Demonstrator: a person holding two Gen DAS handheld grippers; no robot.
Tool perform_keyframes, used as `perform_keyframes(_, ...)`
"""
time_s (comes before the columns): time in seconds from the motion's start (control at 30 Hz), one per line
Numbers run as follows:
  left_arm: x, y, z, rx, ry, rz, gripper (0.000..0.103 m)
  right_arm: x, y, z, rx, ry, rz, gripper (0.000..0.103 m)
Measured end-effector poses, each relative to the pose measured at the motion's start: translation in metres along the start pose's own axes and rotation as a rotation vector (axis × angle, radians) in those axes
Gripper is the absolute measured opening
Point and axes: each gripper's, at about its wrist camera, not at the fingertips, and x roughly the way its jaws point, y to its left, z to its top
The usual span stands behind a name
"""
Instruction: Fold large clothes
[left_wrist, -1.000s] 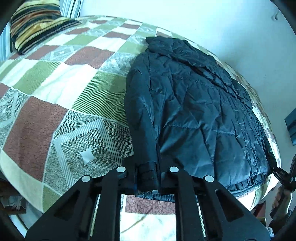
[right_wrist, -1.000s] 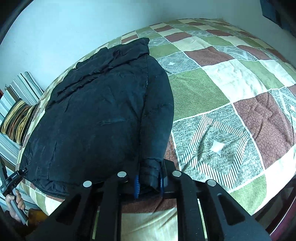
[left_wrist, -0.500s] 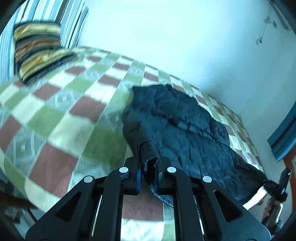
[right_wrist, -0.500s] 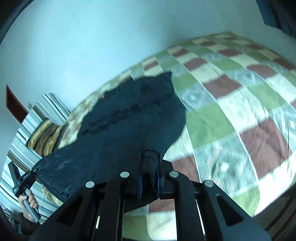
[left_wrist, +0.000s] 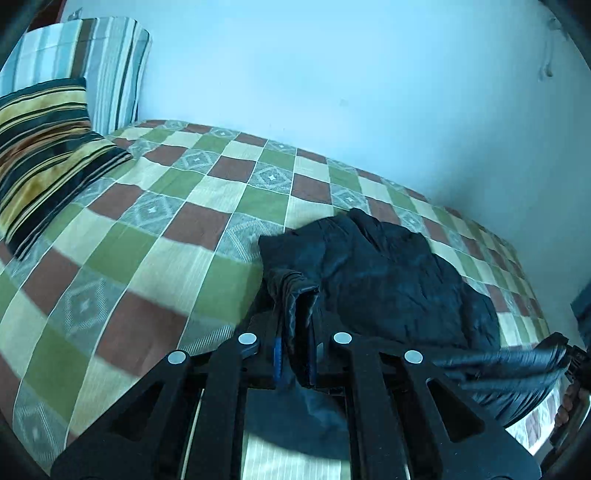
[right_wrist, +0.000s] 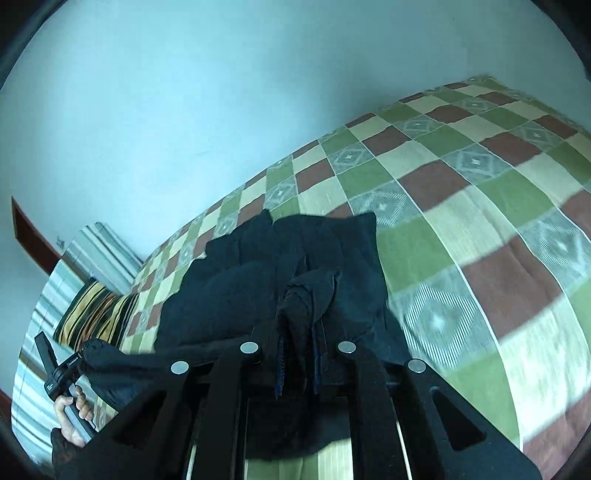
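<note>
A black puffer jacket (left_wrist: 388, 273) lies on the checked bedspread (left_wrist: 147, 236), its lower part lifted off the bed. My left gripper (left_wrist: 295, 354) is shut on one bottom corner of the jacket, a fold of fabric bunched between its fingers. My right gripper (right_wrist: 298, 365) is shut on the other bottom corner of the jacket (right_wrist: 258, 291). Each gripper shows at the edge of the other's view, the right gripper (left_wrist: 570, 356) and the left gripper (right_wrist: 61, 369), with the hem stretched between them.
A striped pillow (left_wrist: 40, 147) and a striped cushion (left_wrist: 99, 62) lie at the head of the bed. A pale wall (left_wrist: 332, 74) runs along the far side. The bedspread (right_wrist: 480, 229) stretches to the right of the jacket.
Both grippers have risen and tilted up, lifting the jacket's bottom corners off the bed. The jacket now bunches toward its collar instead of lying flat.
</note>
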Motion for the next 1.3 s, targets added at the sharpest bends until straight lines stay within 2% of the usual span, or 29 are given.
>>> perform_keyframes(0.17, 0.07, -0.002, 0.026, -0.005, 0.058, 0.035, 0.009, 0.062, -0.01, 0.031, 0.018, 0.053, -0.045, 0.01)
perform_keyframes(0.33, 0.138, -0.004, 0.03, 0.001, 0.139, 0.084, 0.01, 0.128, -0.031, 0.041, 0.055, 0.14, -0.104, 0.01)
perform_keyframes(0.47, 0.173, -0.005, 0.023, 0.04, 0.183, 0.13, 0.01, 0.157, -0.045, 0.035, 0.08, 0.178, -0.129, 0.01)
perform_keyframes(0.57, 0.187, -0.008, 0.015, 0.071, 0.199, 0.15, 0.011, 0.162, -0.051, 0.033, 0.099, 0.176, -0.118, 0.01)
perform_keyframes(0.7, 0.175, -0.008, 0.019, 0.077, 0.173, 0.133, 0.018, 0.152, -0.046, 0.037, 0.077, 0.172, -0.088, 0.016)
perform_keyframes(0.8, 0.156, -0.005, 0.025, 0.062, 0.145, 0.083, 0.041, 0.14, -0.044, 0.041, 0.064, 0.156, -0.069, 0.028)
perform_keyframes(0.87, 0.14, -0.001, 0.028, 0.055, 0.101, 0.073, 0.063, 0.128, -0.042, 0.042, 0.057, 0.139, -0.05, 0.038)
perform_keyframes(0.93, 0.123, 0.003, 0.032, 0.053, 0.058, 0.068, 0.067, 0.116, -0.04, 0.043, 0.04, 0.116, -0.036, 0.061)
perform_keyframes(0.97, 0.115, 0.007, 0.034, 0.053, 0.046, 0.056, 0.069, 0.11, -0.038, 0.043, 0.022, 0.1, -0.038, 0.064)
perform_keyframes(1.1, 0.105, 0.02, 0.033, 0.095, 0.046, 0.062, 0.071, 0.096, -0.033, 0.042, -0.084, 0.091, -0.073, 0.067)
perform_keyframes(1.3, 0.12, 0.036, 0.029, 0.109, 0.127, 0.002, 0.071, 0.109, -0.035, 0.048, -0.174, 0.12, -0.107, 0.067)
